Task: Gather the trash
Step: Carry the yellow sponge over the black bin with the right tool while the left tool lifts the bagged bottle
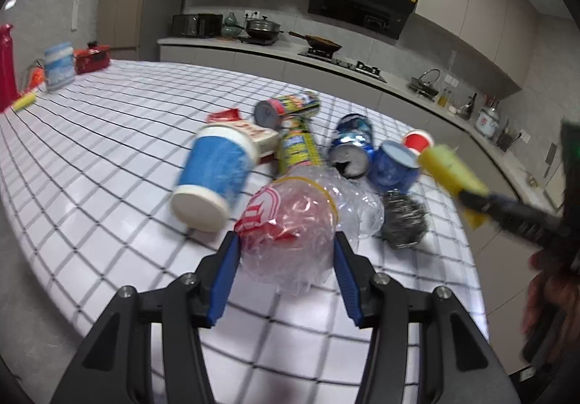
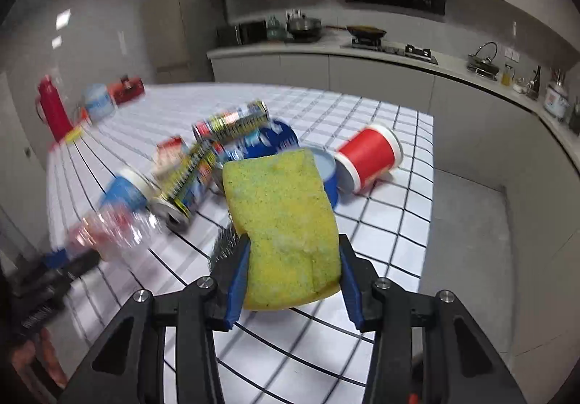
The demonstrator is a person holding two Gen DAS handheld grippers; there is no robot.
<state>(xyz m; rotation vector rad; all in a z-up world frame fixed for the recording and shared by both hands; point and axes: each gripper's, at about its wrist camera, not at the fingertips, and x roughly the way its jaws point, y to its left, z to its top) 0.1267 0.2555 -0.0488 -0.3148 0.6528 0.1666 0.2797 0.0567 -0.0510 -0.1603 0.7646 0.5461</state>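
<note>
The left claw [image 1: 286, 251] is clenched on a crumpled clear plastic bottle [image 1: 290, 222] with a red label, held just above the checked surface [image 1: 108, 135]. The right claw [image 2: 293, 269] grips a yellow sponge [image 2: 282, 222], also lifted off the surface. Behind them lies a cluster of trash: a blue paper cup [image 1: 210, 172], crushed cans [image 1: 351, 146], a steel scourer [image 1: 404, 219] and a red cup [image 2: 369, 157] on its side

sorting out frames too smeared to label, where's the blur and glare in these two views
Left wrist view: slight motion blur on the blue cup, glare on the table, but the crumpled plastic bottle in the left gripper stays readable. Right wrist view: heavy smear on the left-side clutter, while the yellow sponge in the right gripper is sharp.
</note>
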